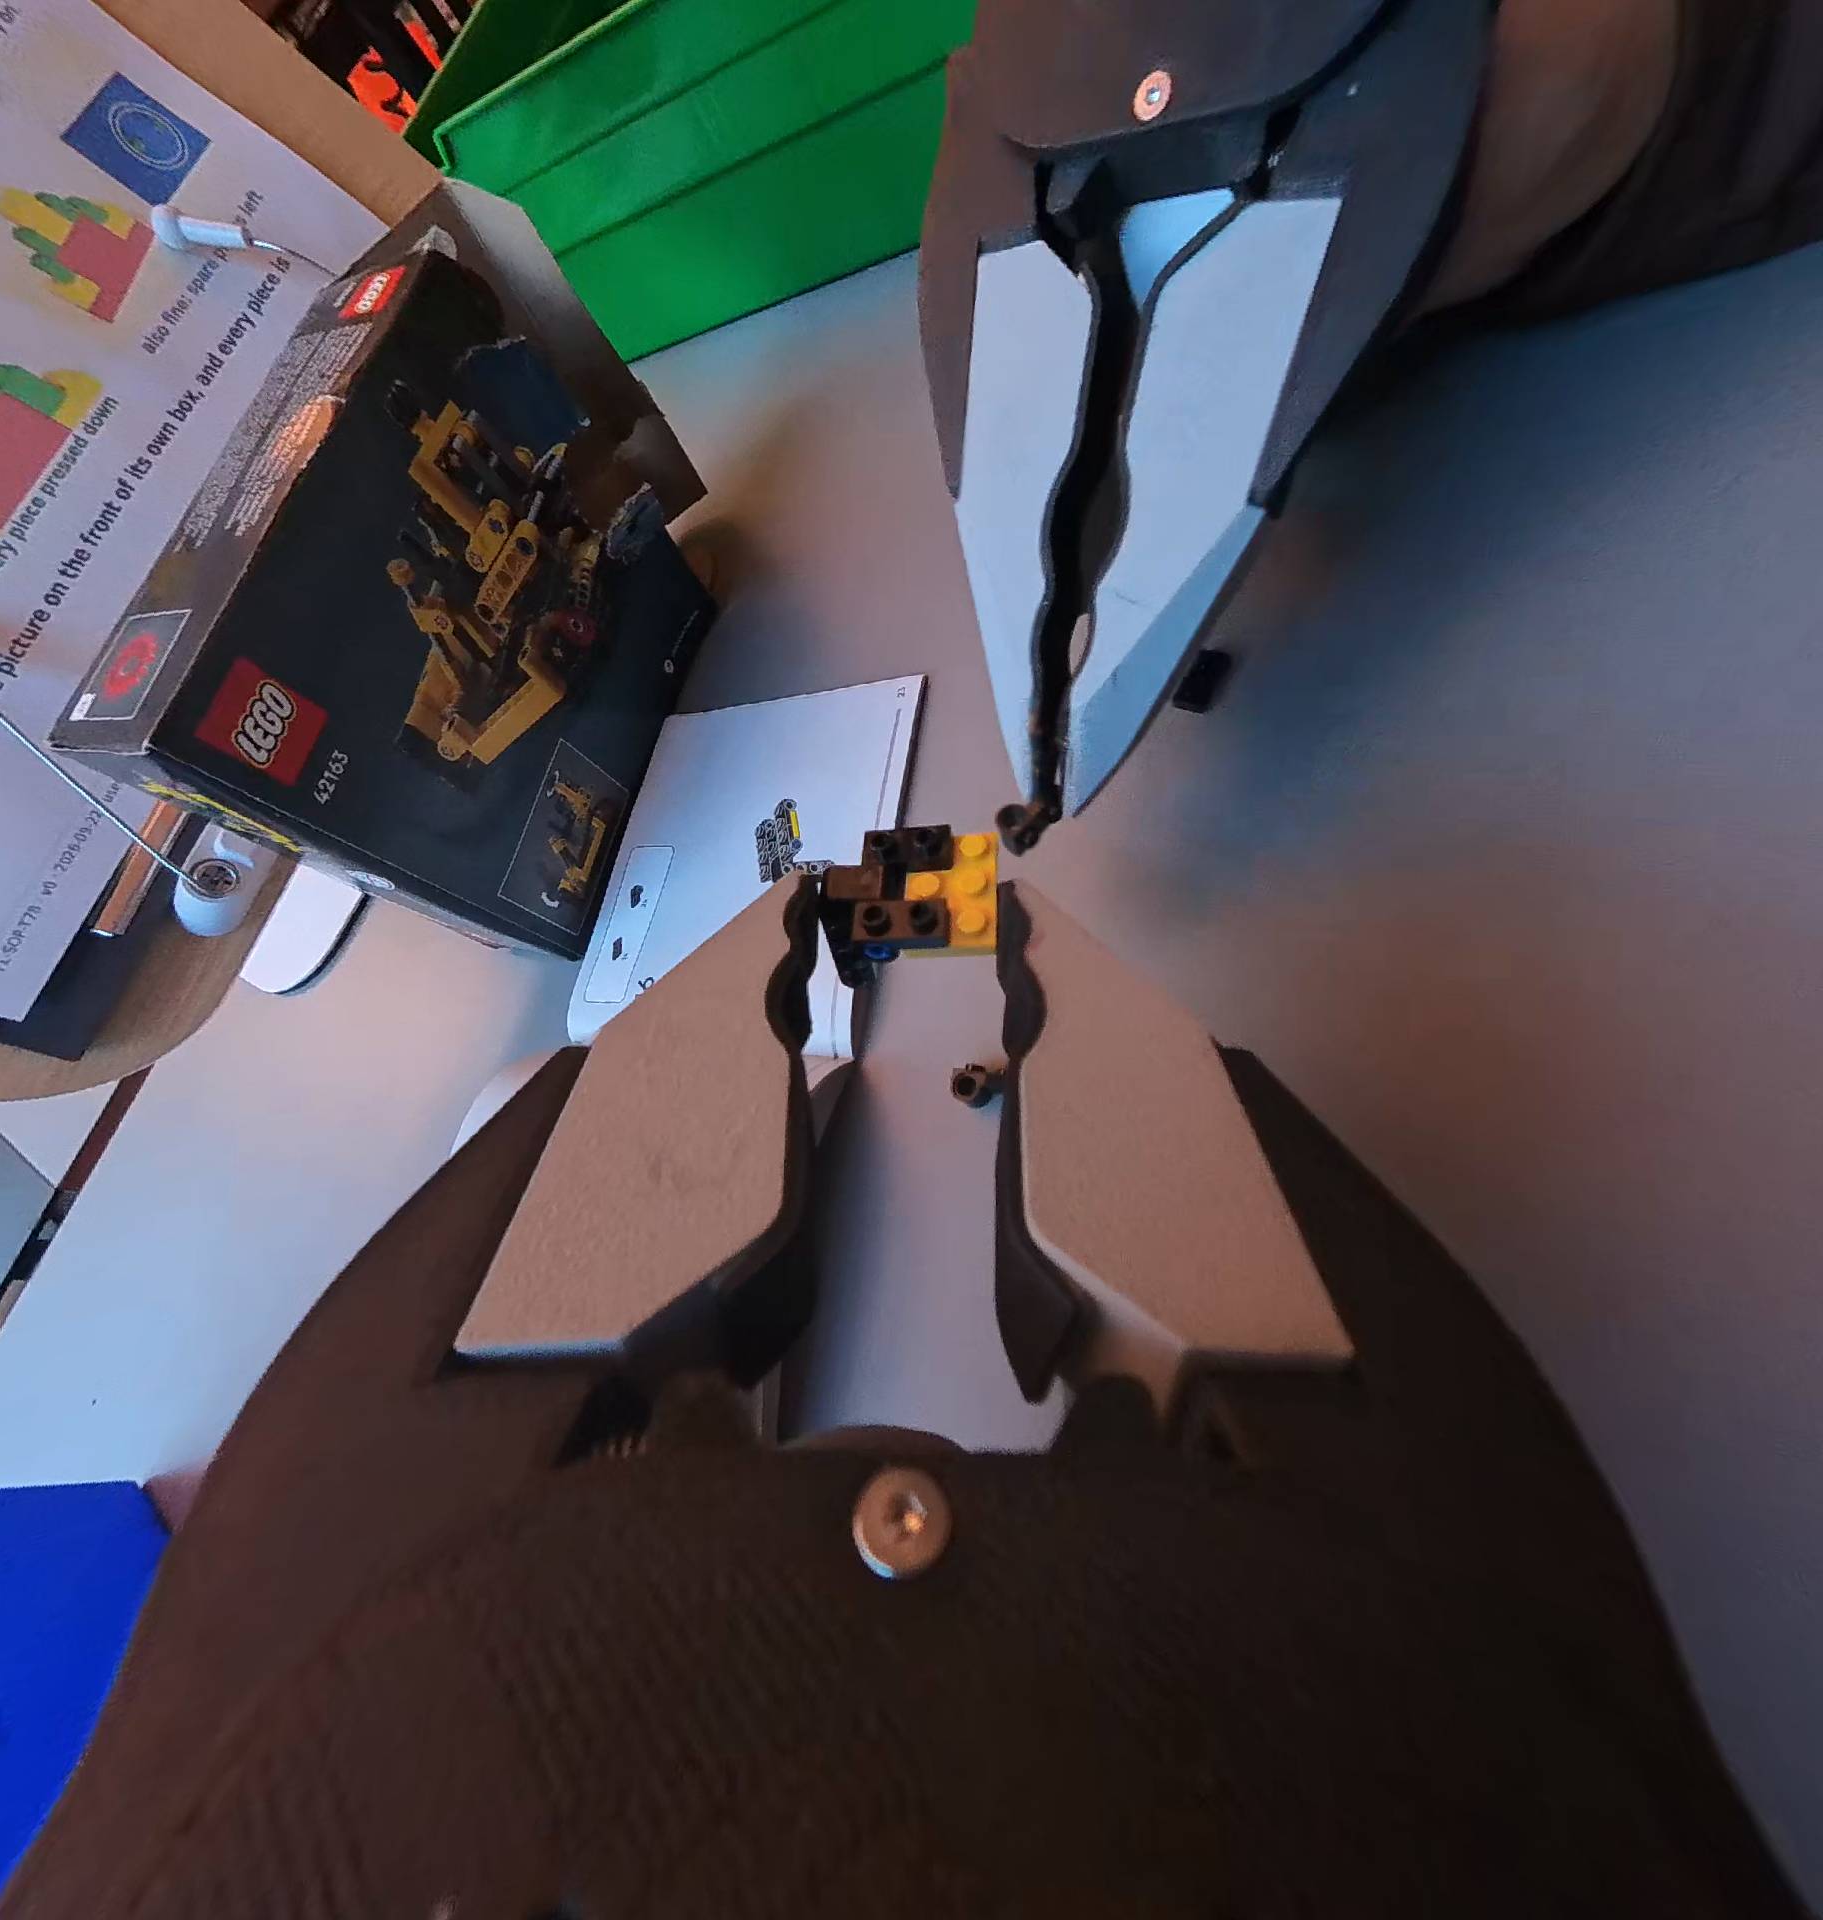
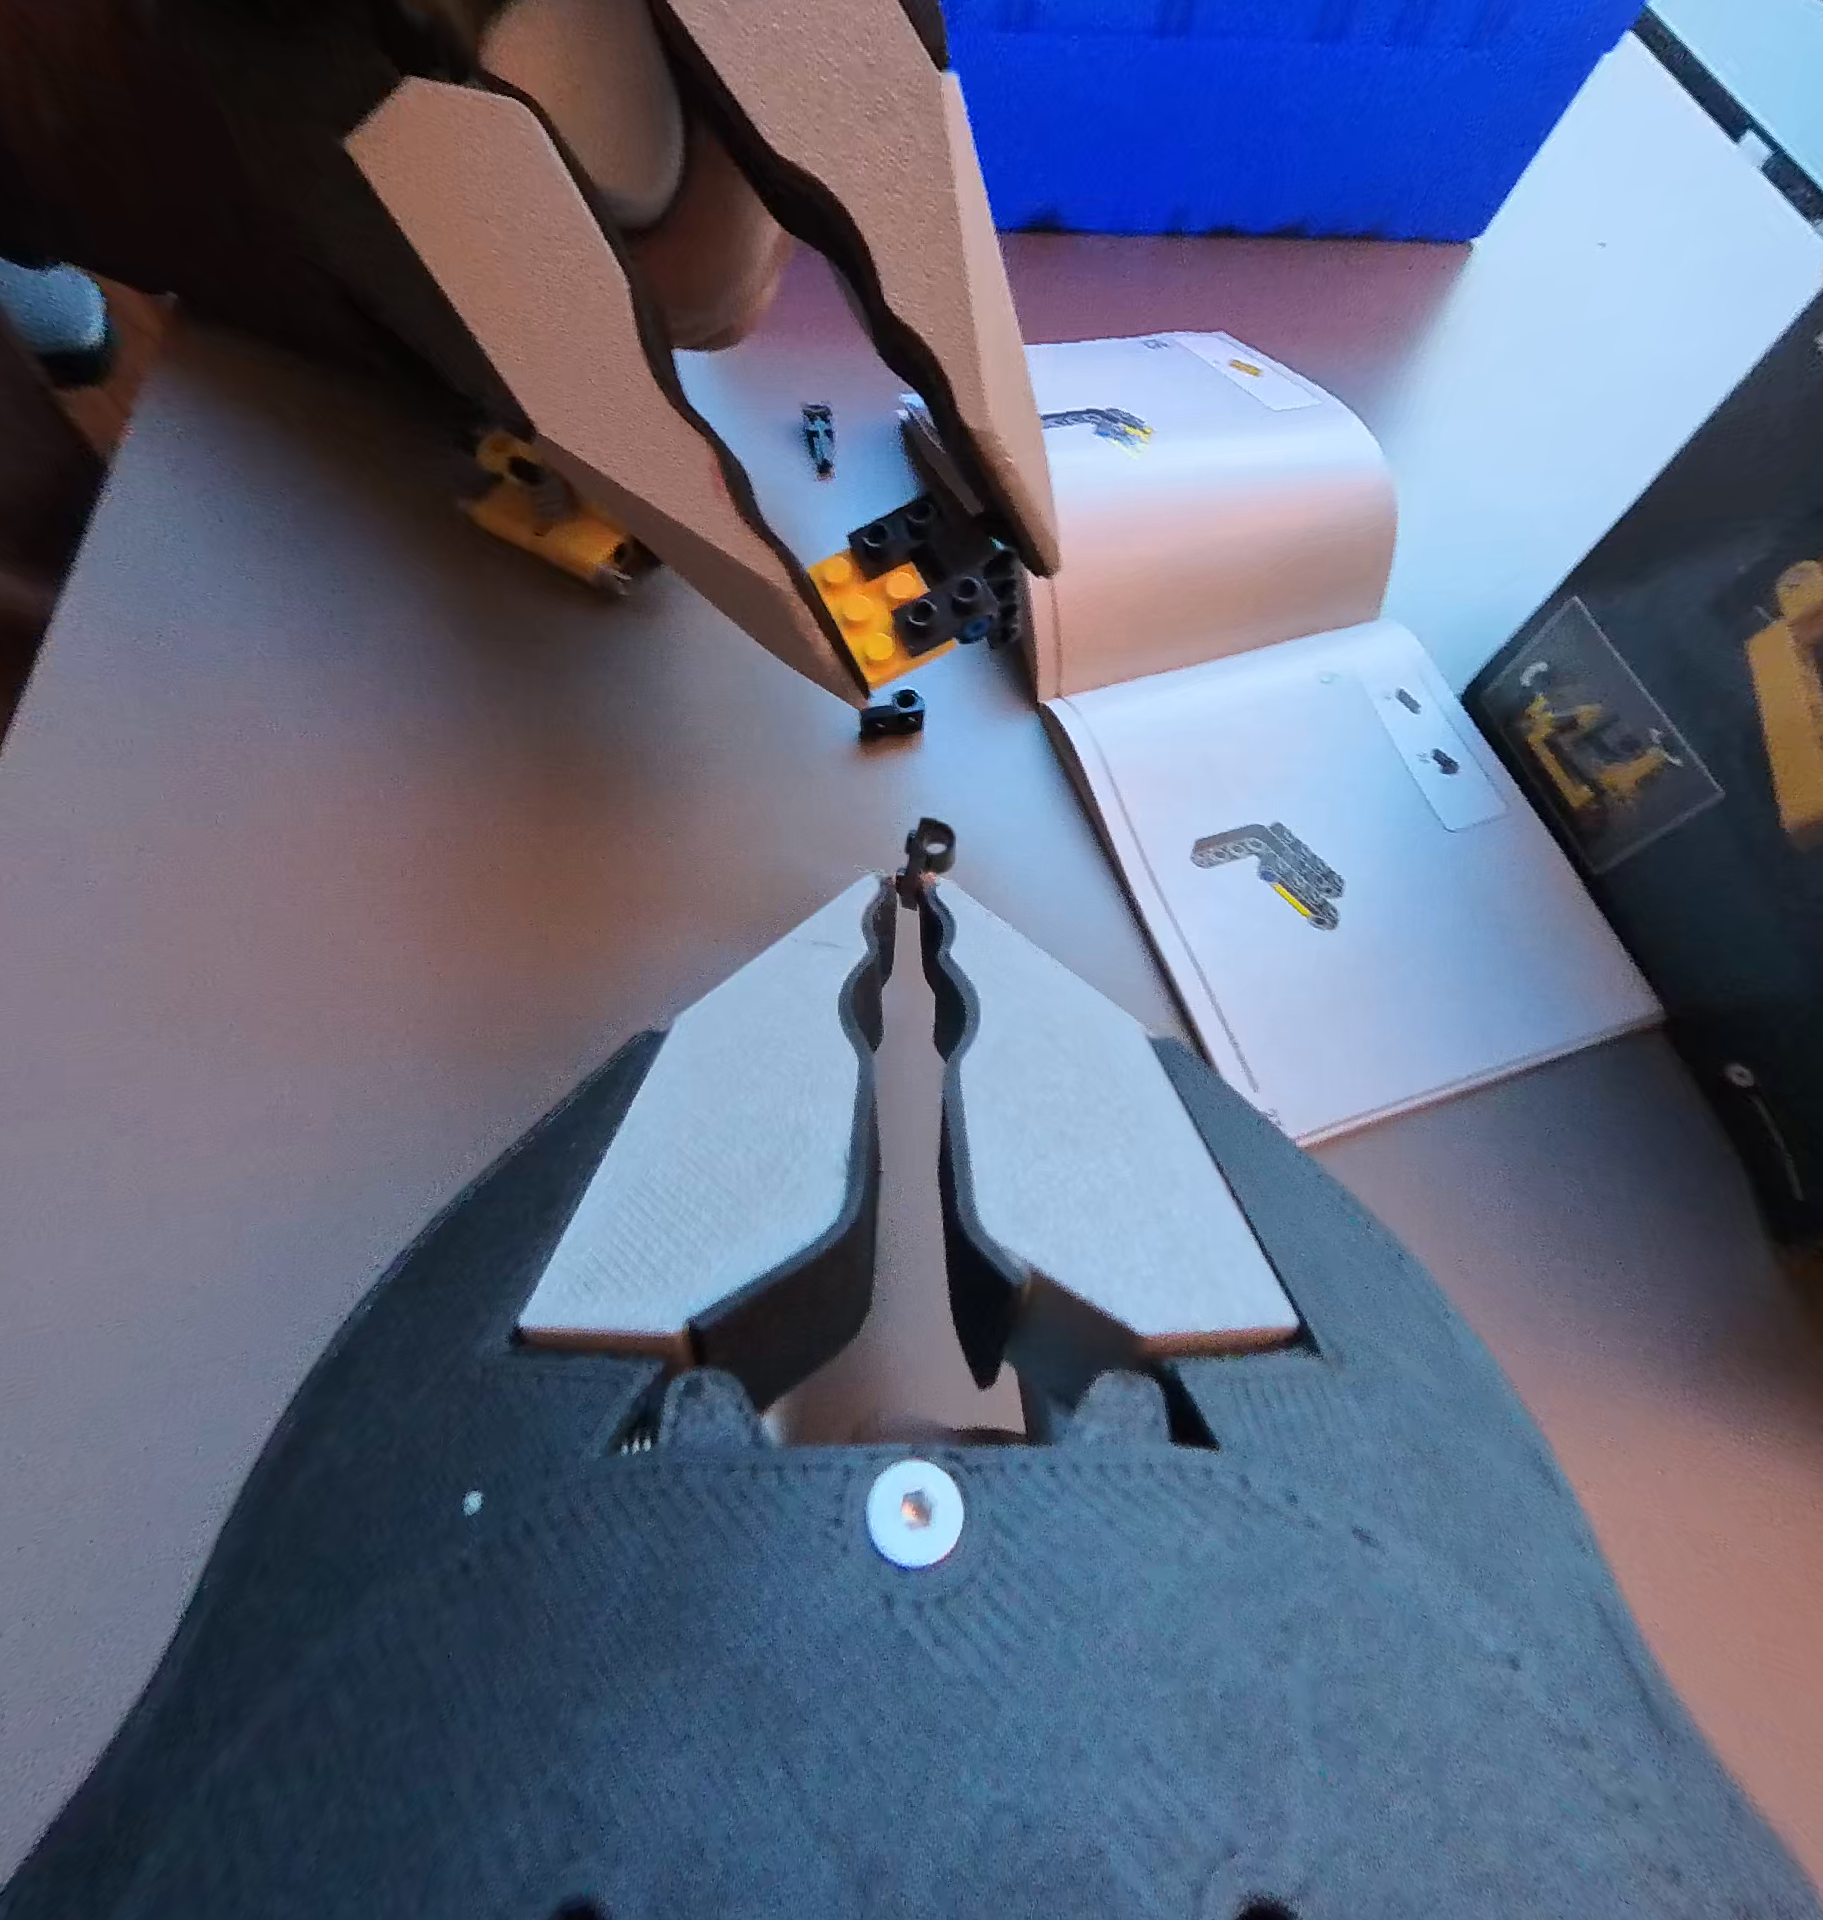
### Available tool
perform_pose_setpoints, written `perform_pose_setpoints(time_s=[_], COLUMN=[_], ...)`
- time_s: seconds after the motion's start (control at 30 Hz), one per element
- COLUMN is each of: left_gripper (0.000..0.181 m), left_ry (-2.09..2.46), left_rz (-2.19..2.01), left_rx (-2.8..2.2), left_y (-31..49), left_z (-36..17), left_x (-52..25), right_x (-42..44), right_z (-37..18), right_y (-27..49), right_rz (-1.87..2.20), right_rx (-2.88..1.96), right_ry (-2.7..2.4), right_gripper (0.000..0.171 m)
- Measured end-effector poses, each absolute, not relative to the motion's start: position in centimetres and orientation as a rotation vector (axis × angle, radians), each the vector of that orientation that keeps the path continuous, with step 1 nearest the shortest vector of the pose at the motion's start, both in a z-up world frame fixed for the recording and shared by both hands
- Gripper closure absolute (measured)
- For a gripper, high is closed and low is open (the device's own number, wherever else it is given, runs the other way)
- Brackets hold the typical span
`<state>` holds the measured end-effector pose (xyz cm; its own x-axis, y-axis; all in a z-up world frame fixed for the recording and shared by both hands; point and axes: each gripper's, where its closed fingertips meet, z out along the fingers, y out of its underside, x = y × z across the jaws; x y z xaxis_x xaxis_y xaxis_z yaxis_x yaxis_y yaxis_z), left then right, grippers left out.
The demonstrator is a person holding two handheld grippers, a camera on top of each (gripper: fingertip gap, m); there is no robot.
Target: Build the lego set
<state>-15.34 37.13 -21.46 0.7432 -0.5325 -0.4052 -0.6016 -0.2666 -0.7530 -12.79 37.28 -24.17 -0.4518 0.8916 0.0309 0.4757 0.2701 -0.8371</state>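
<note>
My left gripper [image 1: 909, 904] is shut on a small yellow-and-black lego assembly [image 1: 922, 891], gripped between its two fingertips just above the table. It also shows in the right wrist view [image 2: 943, 623] with the assembly [image 2: 902, 597]. My right gripper [image 2: 912, 888] is shut on a small black connector piece [image 2: 933, 842] that sticks out past its tips. In the left wrist view the right gripper [image 1: 1037, 810] comes in from the top and holds the connector [image 1: 1021, 828] right beside the assembly's yellow edge.
The open instruction booklet [image 2: 1302, 883] and the black lego box [image 1: 398, 592] lie beside the work spot. Loose black pieces [image 2: 891, 715] [image 2: 819, 436] and a yellow sub-assembly [image 2: 543, 509] lie on the table. Green bins [image 1: 699, 156] and a blue bin [image 2: 1250, 114] stand at the edges. The gap from one gripper's tips to the other's is roughly 4 centimeters.
</note>
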Motion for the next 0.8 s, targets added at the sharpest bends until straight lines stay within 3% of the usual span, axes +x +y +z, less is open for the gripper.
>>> perform_pose_setpoints(time_s=[0.8], left_gripper=[0.15], left_ry=[0.785], left_rz=[0.022], left_rx=[-1.921], left_y=[37.3], left_z=[-20.5], left_x=[-15.5], right_x=[-11.8], right_z=[-26.9], right_y=[41.5], right_rz=[0.746], right_rx=[-1.387], right_ry=[-2.057], right_gripper=[0.17])
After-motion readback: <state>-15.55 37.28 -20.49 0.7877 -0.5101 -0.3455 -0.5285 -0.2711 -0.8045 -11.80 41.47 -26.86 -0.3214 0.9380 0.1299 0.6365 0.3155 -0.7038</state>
